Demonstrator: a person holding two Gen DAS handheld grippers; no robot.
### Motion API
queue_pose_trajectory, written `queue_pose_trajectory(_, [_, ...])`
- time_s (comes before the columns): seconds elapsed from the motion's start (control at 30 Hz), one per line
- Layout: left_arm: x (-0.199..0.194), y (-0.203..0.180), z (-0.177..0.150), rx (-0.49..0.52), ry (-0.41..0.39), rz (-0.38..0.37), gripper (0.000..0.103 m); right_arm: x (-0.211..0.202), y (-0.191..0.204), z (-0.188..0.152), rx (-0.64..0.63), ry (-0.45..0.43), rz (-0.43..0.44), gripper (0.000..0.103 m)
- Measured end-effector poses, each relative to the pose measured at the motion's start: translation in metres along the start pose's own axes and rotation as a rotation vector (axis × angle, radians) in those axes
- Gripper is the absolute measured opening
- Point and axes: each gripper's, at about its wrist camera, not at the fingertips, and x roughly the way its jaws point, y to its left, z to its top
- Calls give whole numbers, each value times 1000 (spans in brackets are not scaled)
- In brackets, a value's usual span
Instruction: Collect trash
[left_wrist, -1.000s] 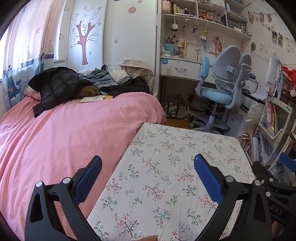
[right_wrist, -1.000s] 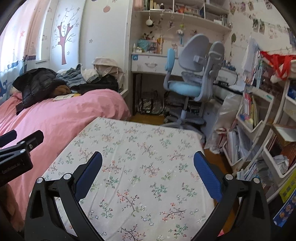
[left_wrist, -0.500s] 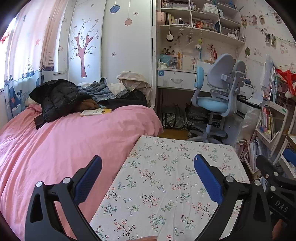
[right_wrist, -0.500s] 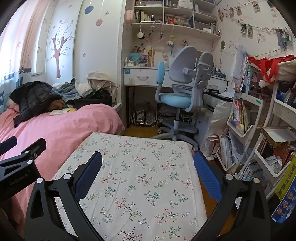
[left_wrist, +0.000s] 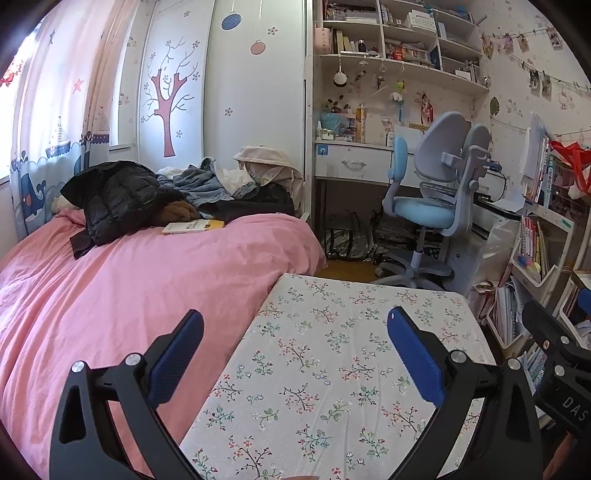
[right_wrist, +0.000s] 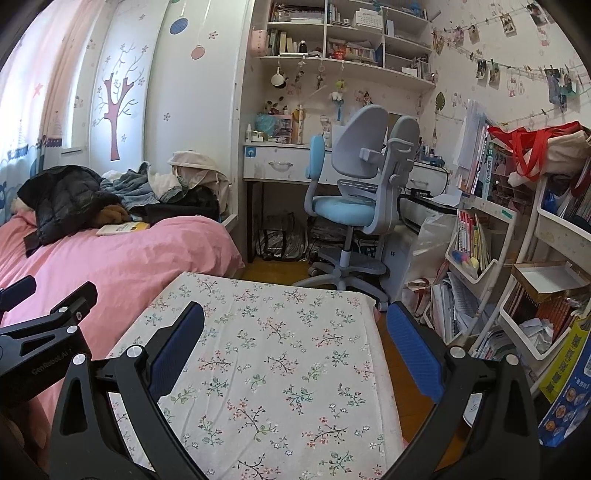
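Both the left gripper (left_wrist: 295, 328) and the right gripper (right_wrist: 295, 325) hang with their blue fingers spread wide and nothing between them, side by side above the flowered tabletop (left_wrist: 332, 354). Beyond it lie the pink bed (left_wrist: 129, 280) and blue desk chair (right_wrist: 351, 206); no trash shows on the cloth.

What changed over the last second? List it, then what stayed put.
Both cameras tilted upward: the upper shelves now show, and the floral-covered table sits lower in each view. Nothing was taken hold of or let go. The left gripper and right gripper stay open and empty. The yellow book on the pink bed and the blue chair have not moved.
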Motion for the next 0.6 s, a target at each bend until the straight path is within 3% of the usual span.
queue_pose_trajectory(0.6, [-2,2,-1,0,-3,-4,95,-3,5,6,-10,20,22,96])
